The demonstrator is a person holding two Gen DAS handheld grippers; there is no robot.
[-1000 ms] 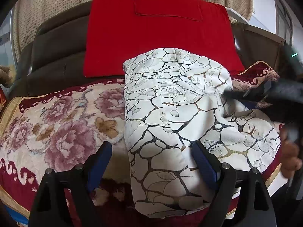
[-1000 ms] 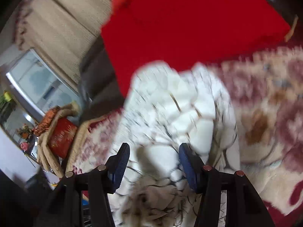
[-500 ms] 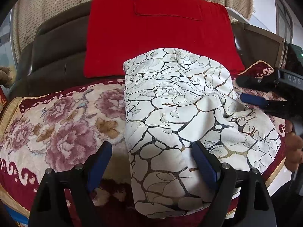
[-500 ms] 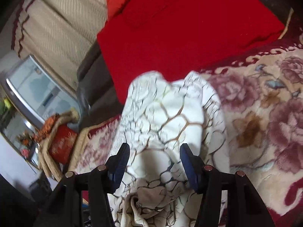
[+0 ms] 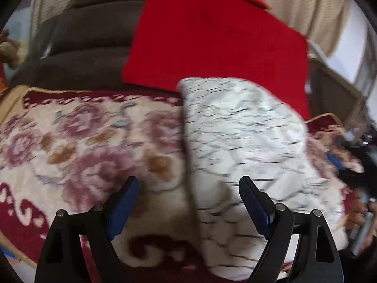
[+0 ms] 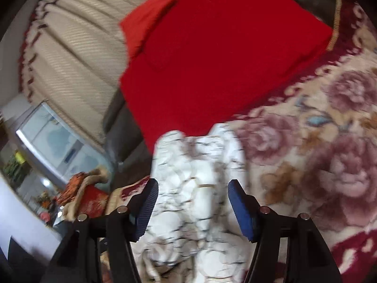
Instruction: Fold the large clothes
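Note:
A white garment (image 5: pixel 242 141) with a dark crackle print lies folded in a long bundle on the floral blanket (image 5: pixel 70 141). My left gripper (image 5: pixel 189 188) hovers open over the bundle's near left edge, which runs between its blue pads without touching them. The right wrist view shows the same garment (image 6: pixel 193 160) end-on, bunched and blurred. My right gripper (image 6: pixel 193 188) has the bundle's near end between its jaws, which are opening, and the pads stand just off the cloth. At the far right of the left wrist view the right gripper's blue pad (image 5: pixel 335 162) shows dimly.
A red cushion (image 5: pixel 212 42) leans on the brown sofa back (image 5: pixel 89 35) right behind the garment. A beige curtain (image 6: pixel 70 35) hangs beyond. A hand (image 5: pixel 360 210) shows at the right edge. A glass-fronted cabinet (image 6: pixel 54 146) and clutter stand off the sofa's end.
The left gripper has slid left and rolled, so the garment now sits further right in its blurred view. The right gripper has drawn back along the bundle, jaws slightly wider.

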